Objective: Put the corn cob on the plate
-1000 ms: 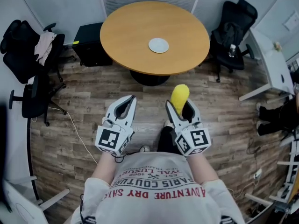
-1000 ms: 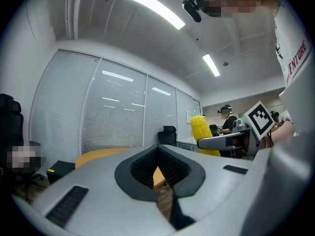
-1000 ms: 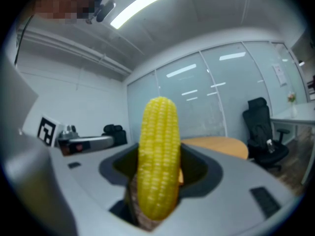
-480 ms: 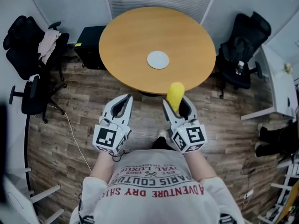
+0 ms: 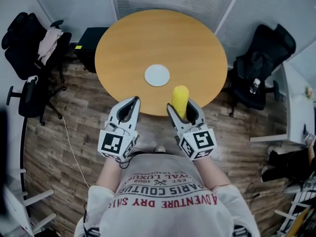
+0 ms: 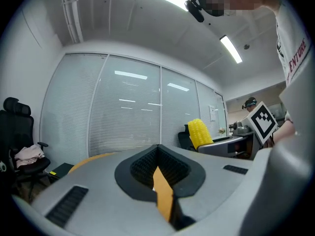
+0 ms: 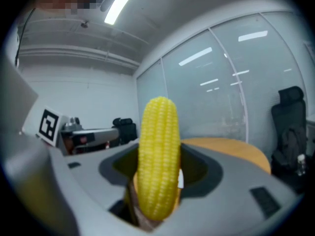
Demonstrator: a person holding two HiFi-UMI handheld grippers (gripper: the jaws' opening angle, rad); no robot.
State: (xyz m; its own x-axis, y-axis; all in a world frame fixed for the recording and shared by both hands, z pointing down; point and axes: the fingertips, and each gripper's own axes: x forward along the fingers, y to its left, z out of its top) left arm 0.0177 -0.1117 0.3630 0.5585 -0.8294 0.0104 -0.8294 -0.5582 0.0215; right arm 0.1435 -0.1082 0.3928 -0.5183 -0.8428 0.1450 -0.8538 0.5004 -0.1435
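The person has closed in on the round table (image 5: 128, 43), so the corn cob (image 5: 179, 98), clamped in the right gripper (image 5: 181, 111), now overhangs the tabletop's near edge, close to the central white plate (image 5: 157, 75) (left gripper (image 5: 129, 107) pinched together, empty).
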